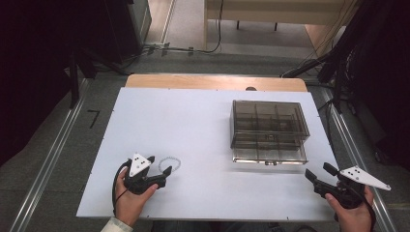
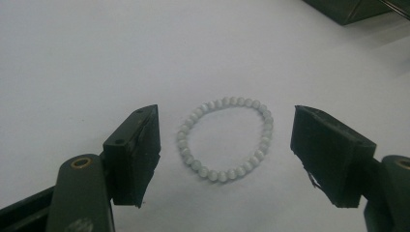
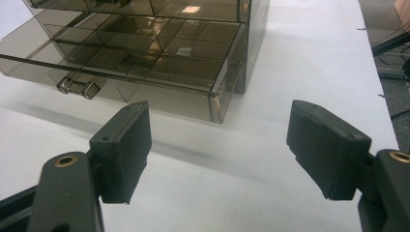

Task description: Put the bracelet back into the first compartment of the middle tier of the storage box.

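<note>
From above, the person is holding the left gripper [image 1: 161,166] low over the near left part of the white table [image 1: 193,125], its jaws spread and pointing right and slightly away. The pale bead bracelet [image 1: 169,163] is lying flat on the table right at those jaw tips, partly ringed by them. The right gripper [image 1: 320,173] is hovering at the near right corner, jaws also spread, aimed left and away toward the smoky plastic drawer box [image 1: 269,130], whose bottom drawer [image 1: 269,155] is standing pulled out toward the person. The left hand is clearly the nearer one to the bracelet; the box is sitting well apart from it, to the right and farther off.

Looking along the left gripper, the bracelet [image 2: 225,140] is lying as a slightly stretched loop between the two open jaws, a little ahead of them and touching neither. Its longer stretch is running across the gap, from one jaw toward the other, so closing would, I judge, squash the loop rather than catch one strand.

Looking along the right gripper, its jaws are standing wide with nothing between them. The open drawer [image 3: 140,67] with its empty compartments and small clear handle [image 3: 77,87] is sitting just beyond, to the left.
</note>
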Demonstrator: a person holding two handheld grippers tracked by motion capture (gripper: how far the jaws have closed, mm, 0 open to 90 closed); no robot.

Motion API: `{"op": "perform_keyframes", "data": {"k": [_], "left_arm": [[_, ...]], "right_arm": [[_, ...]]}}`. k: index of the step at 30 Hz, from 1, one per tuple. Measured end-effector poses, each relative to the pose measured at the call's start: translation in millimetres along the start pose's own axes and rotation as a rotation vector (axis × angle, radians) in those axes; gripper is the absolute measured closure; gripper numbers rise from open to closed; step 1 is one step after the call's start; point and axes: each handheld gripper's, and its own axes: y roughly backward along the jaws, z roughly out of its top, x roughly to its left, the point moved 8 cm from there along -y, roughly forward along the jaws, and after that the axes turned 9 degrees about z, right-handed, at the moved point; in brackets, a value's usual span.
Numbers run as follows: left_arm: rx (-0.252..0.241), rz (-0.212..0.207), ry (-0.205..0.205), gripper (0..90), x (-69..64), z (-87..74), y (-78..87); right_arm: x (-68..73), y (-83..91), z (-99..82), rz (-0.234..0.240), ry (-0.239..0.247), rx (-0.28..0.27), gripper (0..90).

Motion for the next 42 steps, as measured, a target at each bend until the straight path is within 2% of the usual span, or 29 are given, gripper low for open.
{"op": "perform_keyframes", "data": {"k": [10, 19, 26, 34, 42], "left_arm": [[0.022, -0.021, -0.021, 28.1, -5.5, -2.7, -3.4], [0.039, -0.043, -0.045, 35.2, -10.2, -4.7, -5.3], [0.044, -0.054, -0.042, 39.2, -11.5, -5.1, -6.5], [0.062, -0.073, -0.057, 46.1, -14.2, -6.7, -9.2], [0.075, -0.072, -0.059, 50.0, -14.8, -7.6, -11.8]], "right_arm": [[-0.2, 0.2, -0.3, -0.002, -0.002, 0.002, 22.4], [0.0, 0.2, -0.5, 0.0, -0.007, 0.002, 22.4], [0.2, 0.3, -0.6, 0.0, -0.008, 0.003, 22.4], [0.4, 0.2, -0.8, 0.002, -0.008, 0.004, 22.4], [0.6, -0.1, -0.9, 0.005, -0.007, 0.005, 22.4]]}}
